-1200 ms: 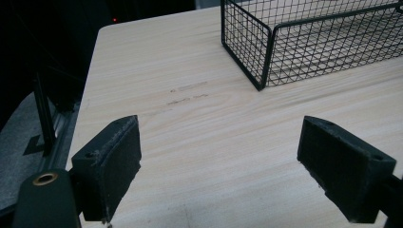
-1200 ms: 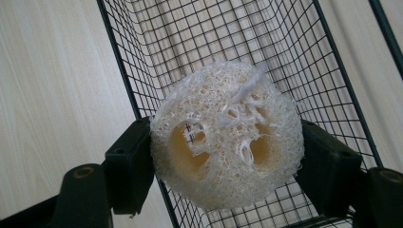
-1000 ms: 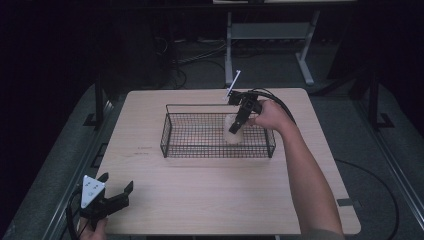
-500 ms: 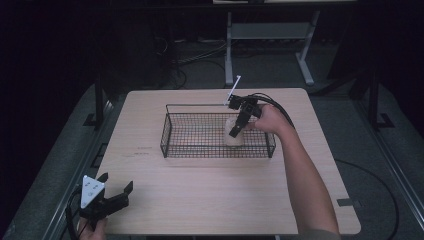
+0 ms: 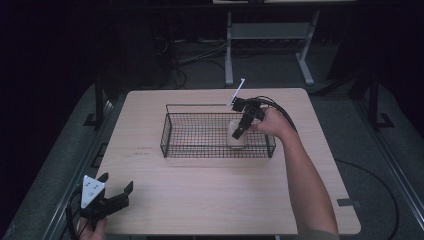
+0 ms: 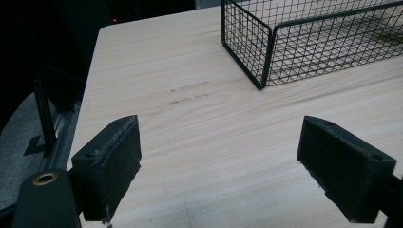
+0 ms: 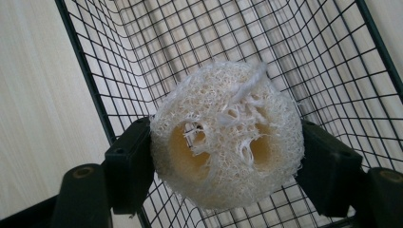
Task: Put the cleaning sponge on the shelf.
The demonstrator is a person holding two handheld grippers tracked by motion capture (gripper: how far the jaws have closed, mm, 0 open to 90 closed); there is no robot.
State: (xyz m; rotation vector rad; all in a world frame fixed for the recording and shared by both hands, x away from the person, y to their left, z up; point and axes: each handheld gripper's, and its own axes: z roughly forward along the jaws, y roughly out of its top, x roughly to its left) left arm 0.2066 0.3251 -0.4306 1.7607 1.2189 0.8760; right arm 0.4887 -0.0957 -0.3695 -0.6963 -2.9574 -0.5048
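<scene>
Two grippers work at a pale wooden tabletop (image 5: pixel 210 200). The right gripper (image 5: pixel 241 131), held in a hand (image 5: pixel 272 122), reaches into a black wire basket (image 5: pixel 200 142) at the tabletop's 12 o'clock side and is clenched on a round, pale loofah (image 7: pixel 228 135). Its jaws press the loofah from both sides, low inside the basket near its 3 o'clock end. Whether the loofah touches the mesh floor cannot be told. The left gripper (image 5: pixel 112 197) rests at about 7 o'clock near the tabletop edge, jaws spread wide with nothing between them. The step appears to be either placing the loofah in the basket or lifting it out. Next, the jaws would either release it or carry it clear of the rim.
</scene>
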